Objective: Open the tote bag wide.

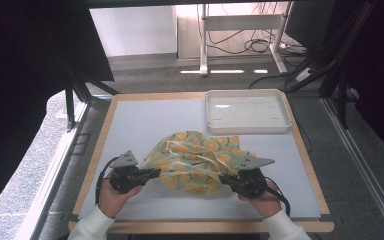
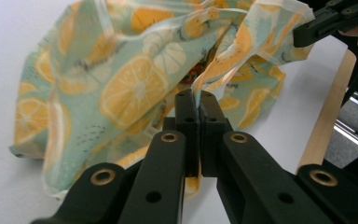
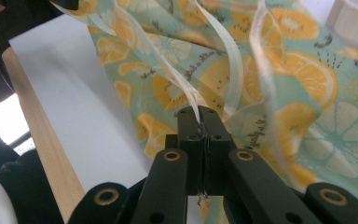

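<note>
A crumpled cloth (image 1: 192, 160) in pale green with orange-slice print and white ribbon ties lies on the grey mat near the table's front. My left gripper (image 1: 156, 173) is at the cloth's left edge, shut on a fold of the fabric (image 2: 121, 88). At the cloth's right edge my right gripper (image 1: 223, 178) is shut on the cloth hem where a white ribbon (image 3: 214, 42) runs out between the jaws. In the left gripper view the jaws pinch the cloth edge at my left gripper (image 2: 197, 95), and the other gripper (image 2: 326, 23) shows at the top right. My right gripper (image 3: 200, 114) holds fabric (image 3: 303, 74) that drapes up and away.
A white tray (image 1: 247, 111) stands at the back right of the mat (image 1: 140, 120). The wooden table rim (image 1: 97, 155) frames the mat. Beyond the table are a carpeted floor, desk legs and cables.
</note>
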The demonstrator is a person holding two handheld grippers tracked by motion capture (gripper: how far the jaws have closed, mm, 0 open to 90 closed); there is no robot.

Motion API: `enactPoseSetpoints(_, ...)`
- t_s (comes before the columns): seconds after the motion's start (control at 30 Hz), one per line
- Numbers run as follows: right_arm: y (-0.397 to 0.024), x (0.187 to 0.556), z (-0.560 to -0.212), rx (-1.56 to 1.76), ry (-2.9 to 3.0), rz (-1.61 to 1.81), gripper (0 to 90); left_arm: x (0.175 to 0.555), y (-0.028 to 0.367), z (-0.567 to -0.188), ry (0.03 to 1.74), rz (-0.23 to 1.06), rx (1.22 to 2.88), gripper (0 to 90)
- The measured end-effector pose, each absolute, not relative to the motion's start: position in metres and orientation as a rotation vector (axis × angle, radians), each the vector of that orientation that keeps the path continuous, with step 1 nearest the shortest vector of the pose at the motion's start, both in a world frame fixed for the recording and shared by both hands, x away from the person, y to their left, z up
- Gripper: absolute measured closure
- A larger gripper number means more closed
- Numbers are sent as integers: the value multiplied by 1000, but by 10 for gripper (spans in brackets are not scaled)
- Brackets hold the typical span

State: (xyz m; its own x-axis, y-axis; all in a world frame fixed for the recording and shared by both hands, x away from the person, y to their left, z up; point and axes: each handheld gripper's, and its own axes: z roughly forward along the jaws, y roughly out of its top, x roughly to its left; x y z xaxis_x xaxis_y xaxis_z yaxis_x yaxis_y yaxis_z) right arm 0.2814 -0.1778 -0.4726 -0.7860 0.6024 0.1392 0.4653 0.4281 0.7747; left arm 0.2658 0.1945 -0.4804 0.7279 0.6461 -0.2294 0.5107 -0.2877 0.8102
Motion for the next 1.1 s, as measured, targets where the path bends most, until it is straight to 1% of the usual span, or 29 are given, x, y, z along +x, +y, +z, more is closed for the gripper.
enactPoseSetpoints(0.17, -180, 278, -477, 956, 2537, 1280, 881, 262, 193, -486, 870, 174, 1956, 897)
enactPoseSetpoints(0.3, -181, 275, -483, 954, 2570, 1256, 881, 259, 193, -494, 871, 149, 1969, 897)
enactPoseSetpoints(0.43, -179, 272, -493, 964, 2624, 1180, 878, 259, 188, -505, 865, 135, 2015, 892)
enactPoseSetpoints(0.53, -179, 274, -498, 974, 2644, 1129, 877, 260, 185, -513, 867, 161, 2051, 886)
enactPoseSetpoints(0.87, -180, 274, -509, 980, 2682, 1082, 857, 264, 185, -532, 914, 120, 2117, 875)
enactPoseSetpoints(0.93, -179, 273, -509, 974, 2684, 1081, 842, 265, 184, -535, 916, 121, 2145, 859)
enactPoseSetpoints(1.0, -179, 273, -509, 967, 2691, 1075, 808, 265, 183, -536, 920, 150, 2155, 820)
enactPoseSetpoints(1.07, -180, 273, -508, 970, 2694, 1080, 735, 264, 182, -535, 919, 171, 2149, 778)
enactPoseSetpoints(1.1, -181, 273, -507, 970, 2681, 1087, 673, 264, 183, -535, 916, 176, 2148, 743)
